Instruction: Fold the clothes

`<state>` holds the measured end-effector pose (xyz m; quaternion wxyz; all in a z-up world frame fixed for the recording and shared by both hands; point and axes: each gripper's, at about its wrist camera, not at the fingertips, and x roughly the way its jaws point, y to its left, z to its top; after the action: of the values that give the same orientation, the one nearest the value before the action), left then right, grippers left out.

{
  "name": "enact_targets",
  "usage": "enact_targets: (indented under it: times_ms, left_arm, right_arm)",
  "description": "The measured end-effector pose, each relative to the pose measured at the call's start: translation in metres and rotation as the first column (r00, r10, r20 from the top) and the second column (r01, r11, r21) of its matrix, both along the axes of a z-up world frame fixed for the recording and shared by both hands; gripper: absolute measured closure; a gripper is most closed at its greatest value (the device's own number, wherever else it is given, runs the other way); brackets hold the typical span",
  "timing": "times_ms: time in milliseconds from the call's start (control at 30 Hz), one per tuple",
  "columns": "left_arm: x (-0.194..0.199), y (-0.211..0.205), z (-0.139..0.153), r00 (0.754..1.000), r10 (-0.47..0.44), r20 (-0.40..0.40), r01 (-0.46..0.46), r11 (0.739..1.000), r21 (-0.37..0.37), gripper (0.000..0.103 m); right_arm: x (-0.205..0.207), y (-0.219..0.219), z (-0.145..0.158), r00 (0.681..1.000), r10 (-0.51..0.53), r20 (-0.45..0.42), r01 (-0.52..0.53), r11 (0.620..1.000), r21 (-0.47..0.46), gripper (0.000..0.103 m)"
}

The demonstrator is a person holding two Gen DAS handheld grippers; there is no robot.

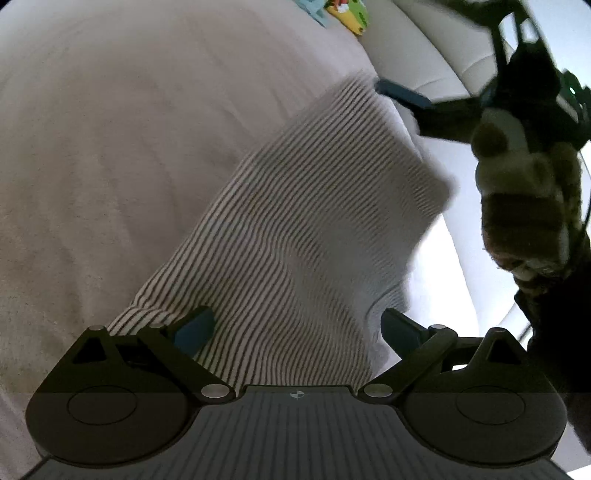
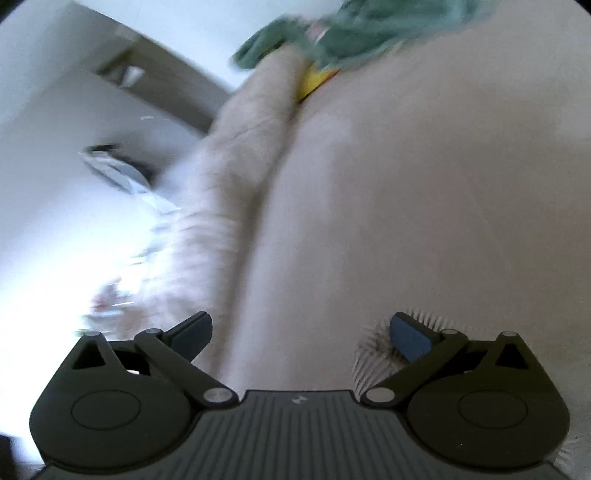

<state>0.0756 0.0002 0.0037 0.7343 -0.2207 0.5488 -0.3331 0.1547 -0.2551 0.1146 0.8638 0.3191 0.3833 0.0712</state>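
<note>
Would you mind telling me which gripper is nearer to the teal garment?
Right. The right gripper faces the teal garment across the bed; the left gripper sits over the striped garment.

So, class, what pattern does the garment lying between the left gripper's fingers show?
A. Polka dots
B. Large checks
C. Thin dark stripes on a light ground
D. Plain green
C: the striped garment shows thin dark lines on pale cloth, spread over the bed cover.

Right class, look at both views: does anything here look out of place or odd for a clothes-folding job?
Yes: the striped garment lies folded but skewed across the beige bed cover. A yellow-green item sits at the cover's far edge; what it is cannot be told.
</note>
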Motion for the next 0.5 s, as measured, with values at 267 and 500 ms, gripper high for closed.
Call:
enact_targets:
  times_ms: [267, 500]
  left_arm:
    - [-0.023, 0.006, 0.02, 0.992, 0.126, 0.006, -0.126, 0.991, 0.051, 0.003]
    - [-0.064, 0.005, 0.035, 0.957, 0.281, 0.07, -0.289, 0.941, 0.174, 0.003]
  right_arm:
    - [-0.059, 0.012, -0.014, 0.993, -0.073, -0.097, 0.005, 0.824, -0.567, 0.0]
    - [-0.084, 0.043, -0.059, 0.984, -0.031, -0.177, -0.101, 0.724, -0.683, 0.0]
